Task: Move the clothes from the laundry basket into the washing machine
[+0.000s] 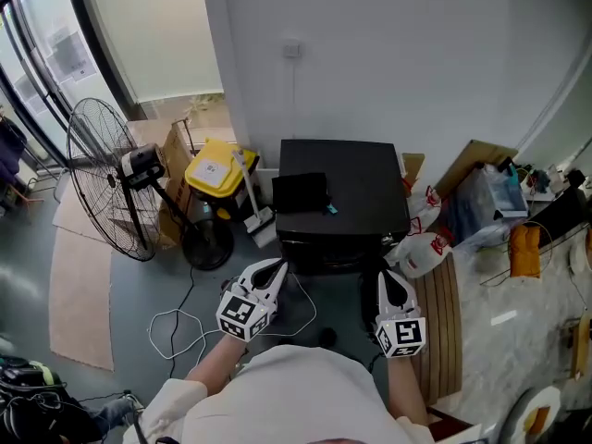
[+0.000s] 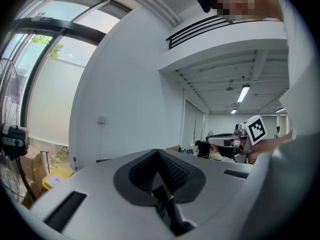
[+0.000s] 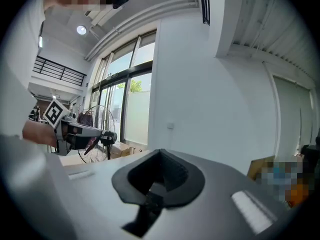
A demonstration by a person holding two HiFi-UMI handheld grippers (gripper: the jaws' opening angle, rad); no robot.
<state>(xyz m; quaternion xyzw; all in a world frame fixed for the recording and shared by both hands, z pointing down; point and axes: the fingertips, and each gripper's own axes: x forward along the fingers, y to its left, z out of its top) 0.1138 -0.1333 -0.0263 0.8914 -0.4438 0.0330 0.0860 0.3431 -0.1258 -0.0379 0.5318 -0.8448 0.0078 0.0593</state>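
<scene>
Two closed tongs (image 1: 277, 267) (image 1: 392, 277), one washing machine (image 1: 342, 188)

A yellow-lidded bin (image 1: 215, 171) stands just right of the pedestal fan (image 1: 139, 165); a white cable (image 1: 172, 312) loops on the floor in front of the fan.

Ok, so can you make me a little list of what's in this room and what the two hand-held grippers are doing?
Room: white wall, grey floor
Middle: black box against the wall
Left side: standing fan, yellow bin, cardboard box
On the floor: looped white cable
Left hand-held gripper: shut, nothing between its jaws, held in front of the black box
Right hand-held gripper: shut, nothing between its jaws, beside the left one
</scene>
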